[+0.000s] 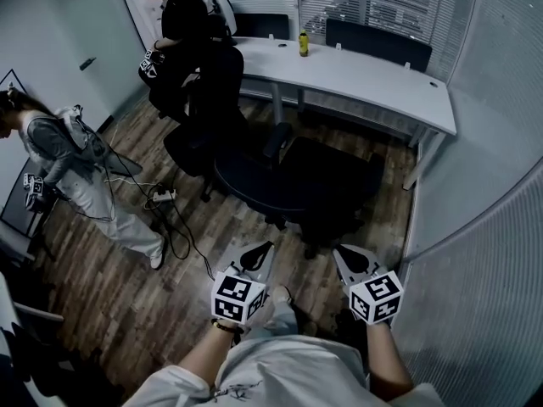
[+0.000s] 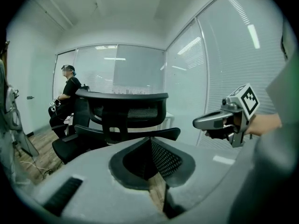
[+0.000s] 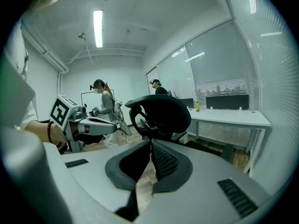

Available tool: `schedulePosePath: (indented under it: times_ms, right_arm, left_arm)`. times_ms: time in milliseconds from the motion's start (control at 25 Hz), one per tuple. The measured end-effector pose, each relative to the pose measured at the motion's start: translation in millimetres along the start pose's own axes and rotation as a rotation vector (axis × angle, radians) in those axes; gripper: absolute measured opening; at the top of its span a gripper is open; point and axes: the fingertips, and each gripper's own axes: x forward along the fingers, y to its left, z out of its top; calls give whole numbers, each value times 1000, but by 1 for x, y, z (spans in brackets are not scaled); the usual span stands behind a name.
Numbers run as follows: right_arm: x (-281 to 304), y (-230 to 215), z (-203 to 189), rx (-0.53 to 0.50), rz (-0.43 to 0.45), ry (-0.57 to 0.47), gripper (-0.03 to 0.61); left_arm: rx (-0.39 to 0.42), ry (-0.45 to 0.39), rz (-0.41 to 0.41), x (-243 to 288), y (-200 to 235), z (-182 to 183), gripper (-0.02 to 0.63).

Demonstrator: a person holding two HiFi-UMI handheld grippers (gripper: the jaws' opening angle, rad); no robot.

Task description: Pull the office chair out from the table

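The black office chair (image 1: 297, 185) stands on the wood floor in front of the white table (image 1: 356, 75), its back turned toward me, a gap between it and the table edge. My left gripper (image 1: 261, 251) and right gripper (image 1: 348, 254) hover side by side just short of the chair, touching nothing. In the left gripper view the jaws (image 2: 150, 143) are shut and empty, with the chair's back (image 2: 122, 110) ahead and the right gripper (image 2: 217, 121) alongside. In the right gripper view the jaws (image 3: 150, 146) are shut and empty too, the chair's headrest (image 3: 161, 112) close ahead.
One person (image 1: 191, 36) sits at the table's left end; another (image 1: 76, 172) stands at the left. A power strip with cables (image 1: 163, 196) lies on the floor. A yellow bottle (image 1: 303, 43) stands on the table. Dark chairs (image 1: 377, 45) line its far side. A glass wall (image 1: 501, 227) runs along the right.
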Motion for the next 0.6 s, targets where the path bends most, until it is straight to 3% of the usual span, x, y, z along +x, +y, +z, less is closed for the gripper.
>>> schedulePosePath:
  times_ms: [600]
  right_arm:
    - [-44,40,-27,70,19,-10,8]
  left_arm:
    - [-34,11,-40,-24,-58,-13,11]
